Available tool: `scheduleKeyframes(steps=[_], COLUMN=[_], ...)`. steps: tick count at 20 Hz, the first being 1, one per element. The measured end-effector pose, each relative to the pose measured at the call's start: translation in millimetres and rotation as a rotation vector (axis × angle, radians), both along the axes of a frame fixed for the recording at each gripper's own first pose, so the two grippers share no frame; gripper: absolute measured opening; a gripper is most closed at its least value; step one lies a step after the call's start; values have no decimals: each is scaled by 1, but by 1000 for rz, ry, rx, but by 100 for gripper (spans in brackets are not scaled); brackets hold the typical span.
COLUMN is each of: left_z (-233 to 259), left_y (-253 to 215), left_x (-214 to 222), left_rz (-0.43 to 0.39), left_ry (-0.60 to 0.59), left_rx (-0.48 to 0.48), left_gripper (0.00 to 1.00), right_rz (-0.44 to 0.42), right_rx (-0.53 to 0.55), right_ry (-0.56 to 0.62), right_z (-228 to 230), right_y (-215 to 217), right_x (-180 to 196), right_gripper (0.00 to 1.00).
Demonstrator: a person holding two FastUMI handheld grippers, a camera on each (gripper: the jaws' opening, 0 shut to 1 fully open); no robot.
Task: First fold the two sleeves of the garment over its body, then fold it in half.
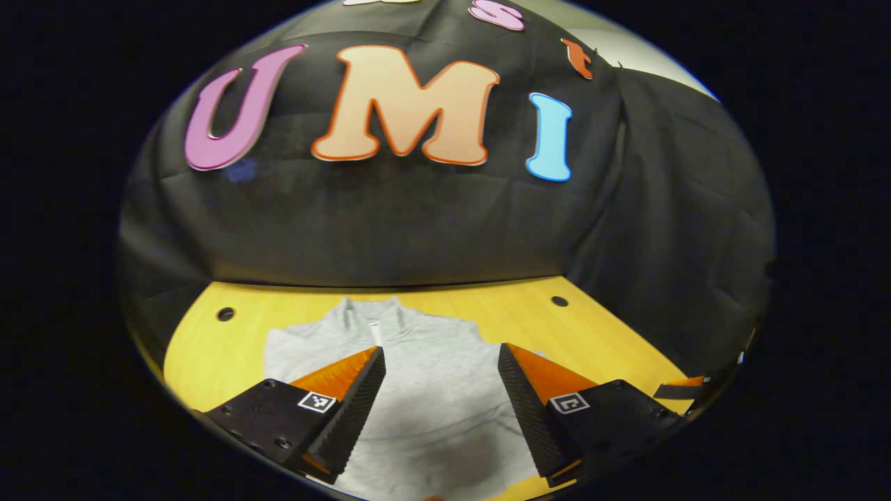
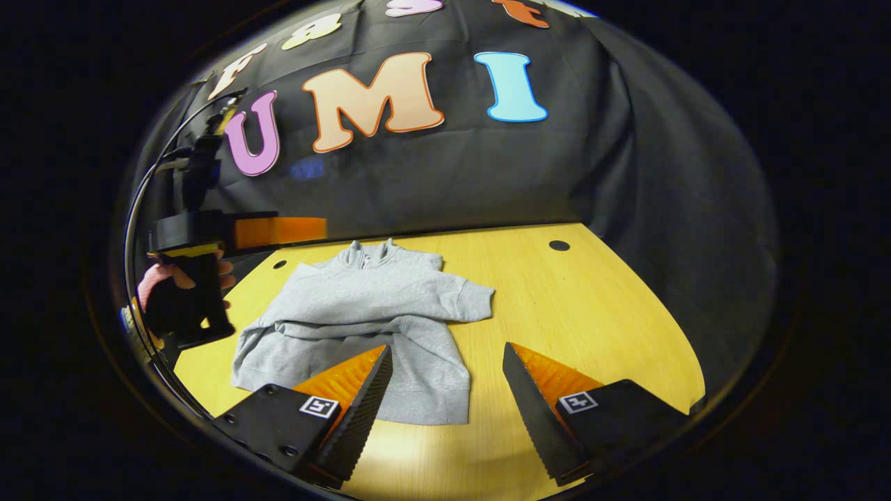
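Yellow wood desk (image 2: 598, 306) carries the grey garment (image 2: 376, 306) at centre-left of the right gripper view, collar toward the far wall, long axis running collar to hem toward the camera. Sleeves appear folded across the body. Risk: a one-sided hem lift could spill them. Left tongs (image 1: 441, 390) and right tongs (image 2: 445, 390) gape, empty.

Yellow wood-grain surface (image 2: 598, 313) ran up to black cloth wall at back. Three small dark round holes sat near its far edge: one far left (image 2: 279, 264), one far right (image 2: 558, 245). Grey garment (image 2: 376, 306) lay flat on surface, collar toward wall, left of centre. One sleeve lay folded across its body; short sleeve end stuck out to right. Light patch fell on bare wood near front edge.

In left claw view, same surface (image 1: 209, 355) carried garment (image 1: 431, 376) spread across middle.
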State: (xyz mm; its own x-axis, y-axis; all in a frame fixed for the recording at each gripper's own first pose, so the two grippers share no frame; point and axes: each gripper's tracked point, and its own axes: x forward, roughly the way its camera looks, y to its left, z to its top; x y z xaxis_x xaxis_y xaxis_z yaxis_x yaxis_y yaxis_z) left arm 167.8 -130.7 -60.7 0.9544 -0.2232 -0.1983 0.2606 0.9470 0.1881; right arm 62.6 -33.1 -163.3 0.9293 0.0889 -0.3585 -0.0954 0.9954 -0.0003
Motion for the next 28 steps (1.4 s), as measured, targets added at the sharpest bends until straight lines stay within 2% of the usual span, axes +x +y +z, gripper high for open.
scheduleKeyframes(steps=[3, 5, 6, 9, 10, 11, 12, 17, 20, 21, 24, 25, 28], left_z=[-7, -25, -38, -74, -85, -96, -107, -154, -173, -177, -181, -181, -181], left_y=[63, 95, 110, 143, 150, 156, 161, 182, 184, 187, 188, 188, 188], left_x=[-41, -69, -83, -121, -129, -135, -139, -157, -160, -159, -157, -157, -154], left_rz=[118, 189, 229, 329, 354, 375, 392, 460, 473, 477, 477, 474, 472], left_ry=[-5, 30, 58, 123, 138, 157, 178, 246, 280, 284, 292, 297, 295], left_rx=[32, 16, 7, -43, -61, -71, -77, -93, -88, -77, -80, -76, -59], left_gripper=[94, 96, 94, 95, 95, 95, 95, 95, 96, 96, 96, 96, 95], right_rz=[28, 34, 37, 32, 31, 30, 28, 53, 70, 70, 60, 55, 44], right_rx=[-7, -5, 8, 11, 8, 8, 5, -42, -67, -67, -70, -80, -88], right_ry=[30, 51, 60, 86, 91, 102, 108, 152, 176, 184, 203, 207, 223], right_z=[-16, -25, -29, -45, -49, -55, -60, -91, -109, -111, -122, -124, -131], right_y=[5, 7, 8, 6, 5, 5, 4, 8, 14, 16, 15, 12, 8], right_x=[2, 4, 5, 7, 9, 9, 11, 9, 8, 8, 10, 11, 12], right_gripper=[99, 98, 99, 99, 95, 99, 95, 95, 95, 99, 96, 99, 99])
